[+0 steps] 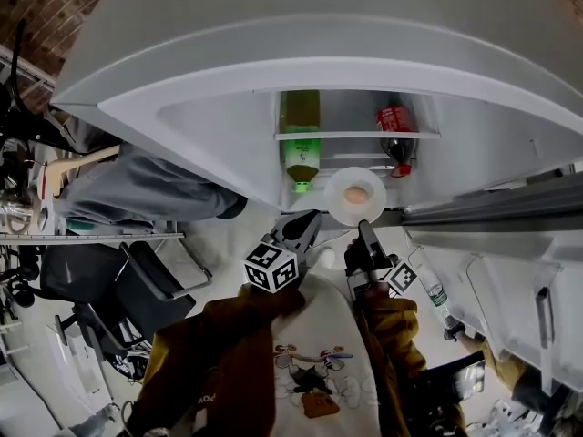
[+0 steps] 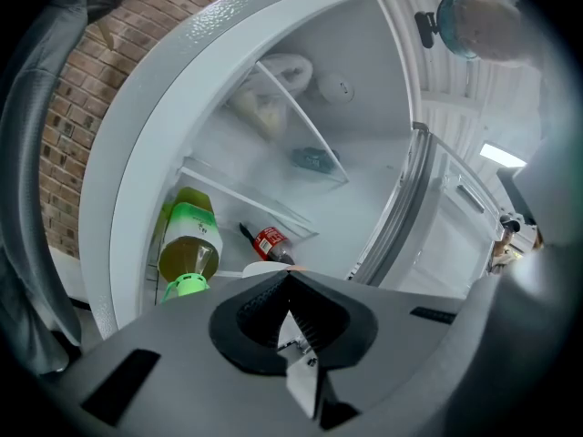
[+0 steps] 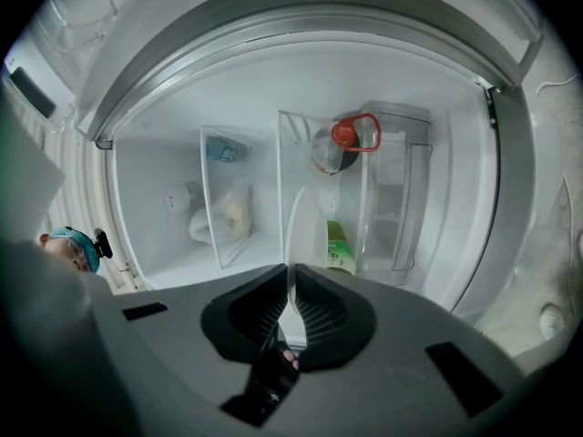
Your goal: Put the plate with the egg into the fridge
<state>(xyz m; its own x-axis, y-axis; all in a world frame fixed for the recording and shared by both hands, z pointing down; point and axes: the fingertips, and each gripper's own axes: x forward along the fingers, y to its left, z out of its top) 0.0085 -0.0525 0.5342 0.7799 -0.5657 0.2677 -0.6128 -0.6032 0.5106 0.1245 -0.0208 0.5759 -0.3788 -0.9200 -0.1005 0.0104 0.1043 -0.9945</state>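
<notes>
A white plate (image 1: 342, 182) with a brown egg (image 1: 357, 193) on it hangs at the mouth of the open fridge (image 1: 228, 53), just below its lower shelf. My left gripper (image 1: 314, 218) is shut on the plate's near-left rim. My right gripper (image 1: 363, 228) is shut on the near rim. In the left gripper view only a white sliver of the plate (image 2: 258, 268) shows beside the closed left gripper (image 2: 288, 276). In the right gripper view the plate (image 3: 299, 230) stands edge-on, rising out of the right gripper (image 3: 291, 276).
A green bottle (image 1: 301, 148) lies at the shelf's left and a red-labelled cola bottle (image 1: 396, 126) at its right. The fridge door (image 1: 492, 208) stands open at the right, a water bottle (image 1: 428, 285) in its rack. A person in grey (image 1: 137, 185) is at the left.
</notes>
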